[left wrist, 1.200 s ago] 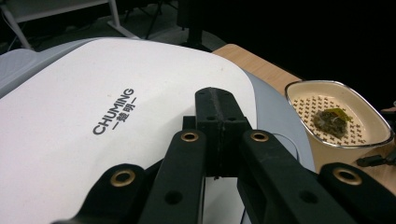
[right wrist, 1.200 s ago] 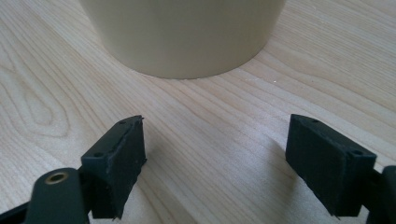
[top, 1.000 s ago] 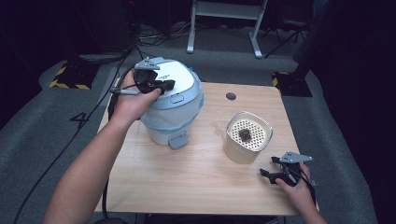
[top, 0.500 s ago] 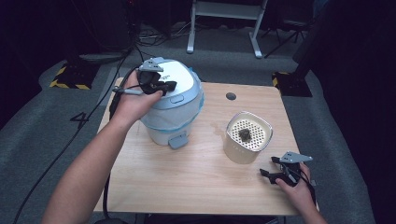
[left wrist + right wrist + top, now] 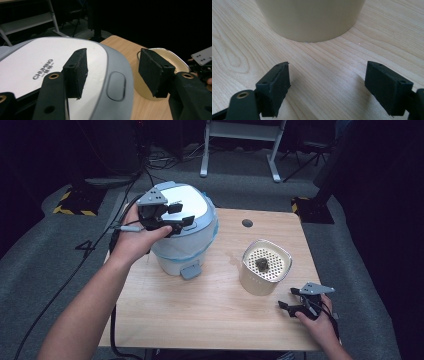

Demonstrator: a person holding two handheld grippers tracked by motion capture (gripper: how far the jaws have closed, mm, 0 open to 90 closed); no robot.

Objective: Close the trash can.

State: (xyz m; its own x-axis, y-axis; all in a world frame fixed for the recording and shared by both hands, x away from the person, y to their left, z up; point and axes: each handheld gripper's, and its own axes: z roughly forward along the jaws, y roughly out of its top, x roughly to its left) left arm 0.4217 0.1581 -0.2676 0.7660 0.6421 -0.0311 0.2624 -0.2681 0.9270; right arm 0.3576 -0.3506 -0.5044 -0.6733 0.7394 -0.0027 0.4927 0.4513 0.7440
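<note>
Opening just now, the left gripper [image 5: 176, 218] has lifted slightly off the rice cooker's lid [image 5: 50, 65]; its release button [image 5: 115, 85] lies just ahead between empty jaws.

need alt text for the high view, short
A person's left gripper, jaws just opened with nothing between them, hovers over the closed lid of a white rice cooker on a wooden table. The right gripper rests open near a cream perforated pot.
</note>
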